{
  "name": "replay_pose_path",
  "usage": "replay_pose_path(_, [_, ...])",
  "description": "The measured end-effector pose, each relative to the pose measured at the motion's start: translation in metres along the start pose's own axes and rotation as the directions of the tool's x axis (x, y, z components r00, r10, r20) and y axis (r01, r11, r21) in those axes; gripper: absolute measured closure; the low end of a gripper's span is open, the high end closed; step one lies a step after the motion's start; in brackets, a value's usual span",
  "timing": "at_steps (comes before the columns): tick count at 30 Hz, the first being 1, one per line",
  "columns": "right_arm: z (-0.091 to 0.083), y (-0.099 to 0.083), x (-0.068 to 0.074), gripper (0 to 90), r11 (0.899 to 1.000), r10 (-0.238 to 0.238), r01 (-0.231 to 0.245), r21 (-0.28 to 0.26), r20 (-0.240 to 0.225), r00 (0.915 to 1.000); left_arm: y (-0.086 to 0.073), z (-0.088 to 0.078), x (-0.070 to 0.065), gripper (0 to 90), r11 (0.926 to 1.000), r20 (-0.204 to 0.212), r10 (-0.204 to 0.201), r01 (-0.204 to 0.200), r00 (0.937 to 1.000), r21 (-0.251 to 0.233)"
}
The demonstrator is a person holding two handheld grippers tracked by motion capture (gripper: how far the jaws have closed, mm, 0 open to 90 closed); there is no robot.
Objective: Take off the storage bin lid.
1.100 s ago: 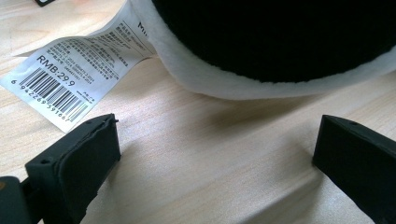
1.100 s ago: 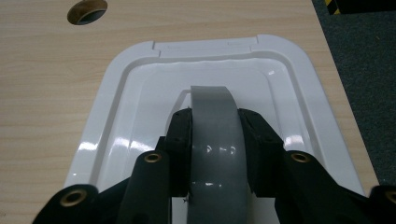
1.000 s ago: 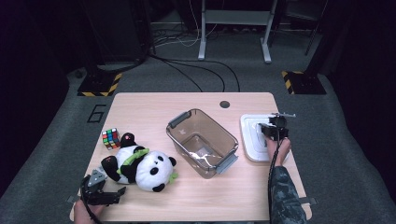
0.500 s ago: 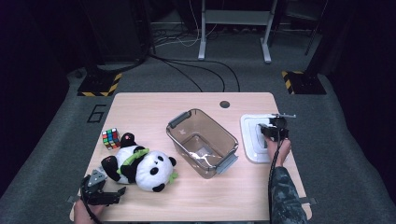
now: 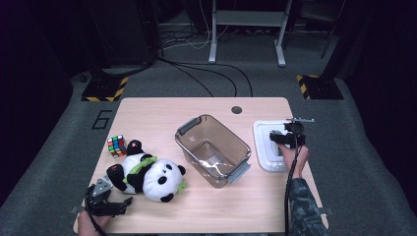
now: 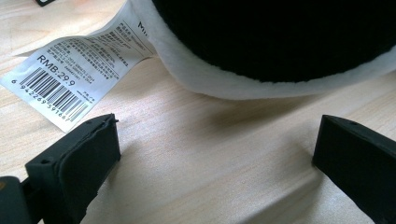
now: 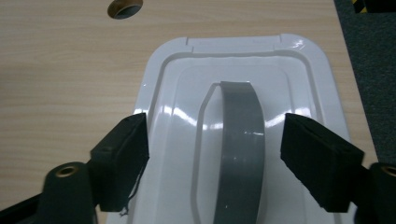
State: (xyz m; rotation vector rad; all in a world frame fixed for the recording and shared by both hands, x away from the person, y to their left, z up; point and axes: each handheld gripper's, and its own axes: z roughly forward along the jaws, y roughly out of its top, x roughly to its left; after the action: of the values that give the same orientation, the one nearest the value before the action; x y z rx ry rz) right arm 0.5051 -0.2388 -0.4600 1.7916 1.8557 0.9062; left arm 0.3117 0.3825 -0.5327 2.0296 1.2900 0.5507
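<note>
Wooden table (image 5: 255, 206) has "6" (image 5: 101, 119) beside it; panda (image 5: 147, 172) tag (image 6: 79, 74) reads "RMB:29.9"; left gripper (image 6: 215, 154) open, empty; right gripper (image 7: 215, 154) just opened, straddling lid (image 7: 299, 84) handle (image 7: 240, 140).

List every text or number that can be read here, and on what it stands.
"RMB:29.9": white tag of the panda plush.
"6 942269 591667", roughly: under the tag's barcode.
Tag's small print: too small to read.
"6": painted on the floor left of the table.
</note>
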Motion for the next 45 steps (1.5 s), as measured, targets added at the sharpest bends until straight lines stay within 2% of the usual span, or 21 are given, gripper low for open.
replay_pose_path(6, [-0.010, -0.004, 0.006, 13.7, 0.998, -0.056, 0.056, -0.005, -0.023, 0.9981, 0.000, 0.000, 0.000, 0.2, 1.0000, -0.001, 0.001, -0.001, 1.0000, -0.001])
replay_pose_path(10, [-0.018, -0.009, 0.009, 11.2, 0.997, -0.073, 0.072, -0.020, -0.037, 0.9966, 0.000, 0.000, 0.000, 0.3, 1.0000, -0.001, 0.001, -0.001, 1.0000, -0.001])
replay_pose_path(22, [-0.030, -0.033, 0.013, 0.7, 0.993, -0.119, 0.119, -0.007, -0.079, 0.9897, 0.000, 0.000, 0.000, 0.2, 1.0000, 0.000, 0.000, 0.000, 1.0000, 0.000])
replay_pose_path(26, [-0.033, -0.042, 0.017, 0.0, 0.989, -0.149, 0.149, -0.003, -0.080, 0.9856, 0.000, 0.000, 0.000, 0.2, 1.0000, -0.001, 0.001, -0.001, 1.0000, -0.001])
replay_pose_path(37, [-0.039, -0.068, 0.029, 0.0, 0.983, -0.182, 0.183, 0.000, -0.105, 0.9777, 0.000, 0.000, 0.000, 0.3, 1.0000, 0.000, 0.000, 0.000, 1.0000, 0.000])
replay_pose_path(45, [-0.041, -0.093, 0.034, 0.0, 0.985, -0.174, 0.175, -0.004, -0.122, 0.9771, 0.000, 0.000, 0.000, 0.3, 1.0000, 0.000, 0.000, 0.000, 1.0000, 0.001])
